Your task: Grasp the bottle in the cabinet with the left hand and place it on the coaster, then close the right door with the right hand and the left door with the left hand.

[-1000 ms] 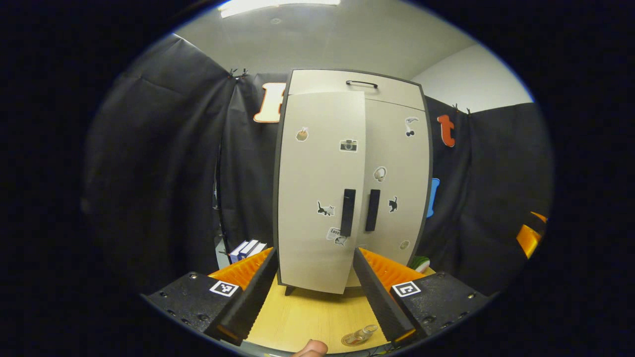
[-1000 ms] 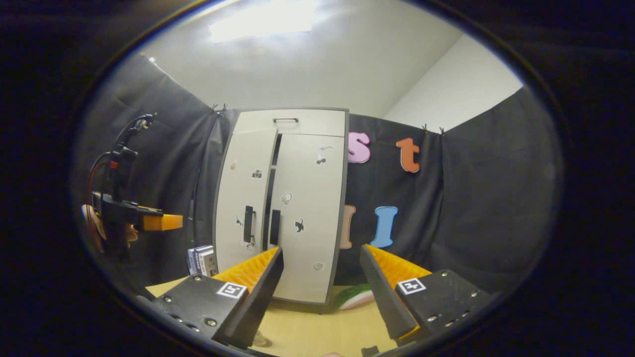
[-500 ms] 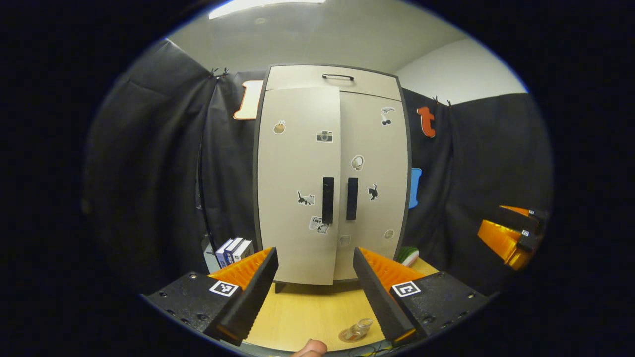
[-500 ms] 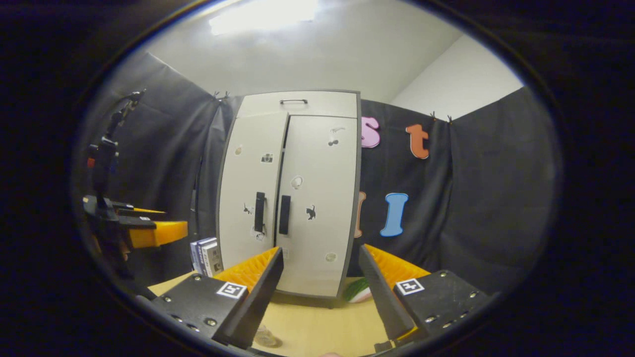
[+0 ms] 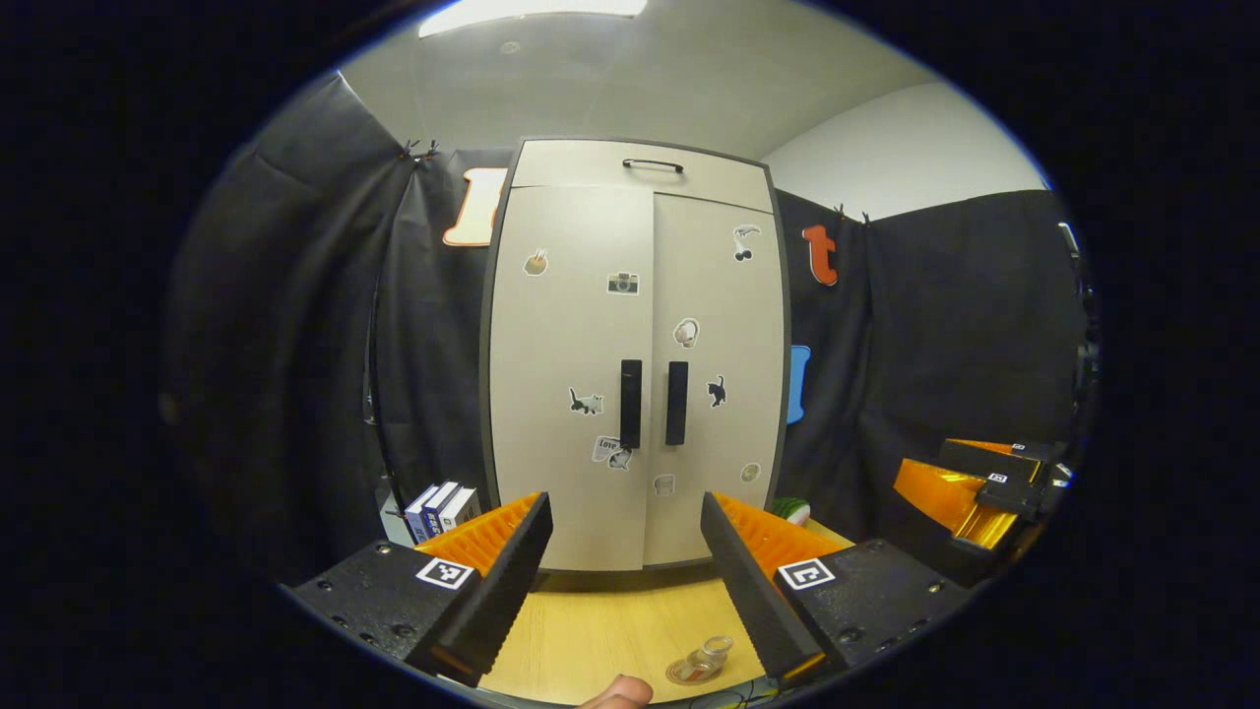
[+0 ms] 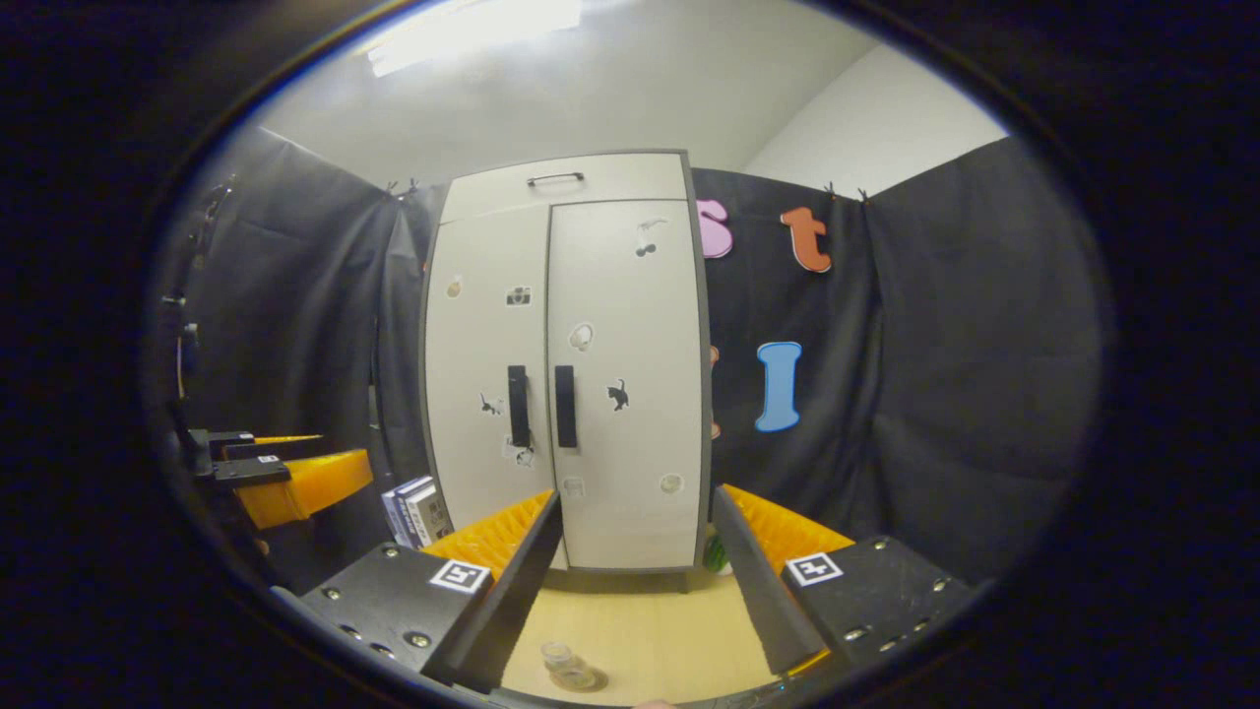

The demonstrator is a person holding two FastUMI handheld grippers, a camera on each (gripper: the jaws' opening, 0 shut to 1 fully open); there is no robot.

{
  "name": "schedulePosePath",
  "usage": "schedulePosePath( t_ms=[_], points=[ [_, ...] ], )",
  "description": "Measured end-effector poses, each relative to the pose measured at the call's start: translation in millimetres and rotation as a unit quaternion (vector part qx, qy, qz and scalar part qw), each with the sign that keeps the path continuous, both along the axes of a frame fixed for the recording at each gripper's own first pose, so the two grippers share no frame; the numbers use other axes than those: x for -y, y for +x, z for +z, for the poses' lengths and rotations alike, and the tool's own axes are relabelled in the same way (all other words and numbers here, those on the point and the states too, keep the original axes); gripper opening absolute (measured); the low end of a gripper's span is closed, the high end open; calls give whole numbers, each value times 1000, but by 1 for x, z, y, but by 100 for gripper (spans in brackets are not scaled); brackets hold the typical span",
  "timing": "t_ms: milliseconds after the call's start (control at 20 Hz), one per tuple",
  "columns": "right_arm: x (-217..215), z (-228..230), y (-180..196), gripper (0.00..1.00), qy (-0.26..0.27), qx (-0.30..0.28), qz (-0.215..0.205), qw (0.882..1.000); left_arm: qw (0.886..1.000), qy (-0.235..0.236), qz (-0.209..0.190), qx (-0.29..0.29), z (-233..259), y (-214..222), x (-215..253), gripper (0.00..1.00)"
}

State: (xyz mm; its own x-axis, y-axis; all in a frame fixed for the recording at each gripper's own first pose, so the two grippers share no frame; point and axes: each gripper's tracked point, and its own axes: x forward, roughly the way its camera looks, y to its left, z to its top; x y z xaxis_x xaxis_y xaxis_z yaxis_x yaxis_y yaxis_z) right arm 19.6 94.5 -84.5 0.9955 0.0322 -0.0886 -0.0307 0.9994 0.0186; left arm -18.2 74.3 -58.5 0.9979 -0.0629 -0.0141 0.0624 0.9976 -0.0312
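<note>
while both cabinet doors sit flush, each hand-held gripper gapes wide, holding nothing.

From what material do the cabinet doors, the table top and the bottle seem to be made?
Cabinet doors: probably laminated board, matte beige, flat and even, no grain.
Table top: wood or wood-look laminate, light yellow with fine grain lines.
Bottle: clear glass or plastic, see-through with glints; which one cannot be told.

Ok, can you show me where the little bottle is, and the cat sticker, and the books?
bottle [image 5: 711,652], left gripper view, its clear body.
cat sticker [image 5: 586,401], left gripper view, the cat's body.
books [image 6: 413,504], right gripper view, the spines.
</note>
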Motion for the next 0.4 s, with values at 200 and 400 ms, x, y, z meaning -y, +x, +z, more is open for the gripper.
schedulePosePath(
  t_ms=[200,400],
  points=[
    [7,10,7,94,-11,16,-10,1000,1000,-1,15,6,5,9,-4,96],
    [19,12,11,94,-7,29,-13,999,999,32,25,32,11,15,4,94]
  ],
)
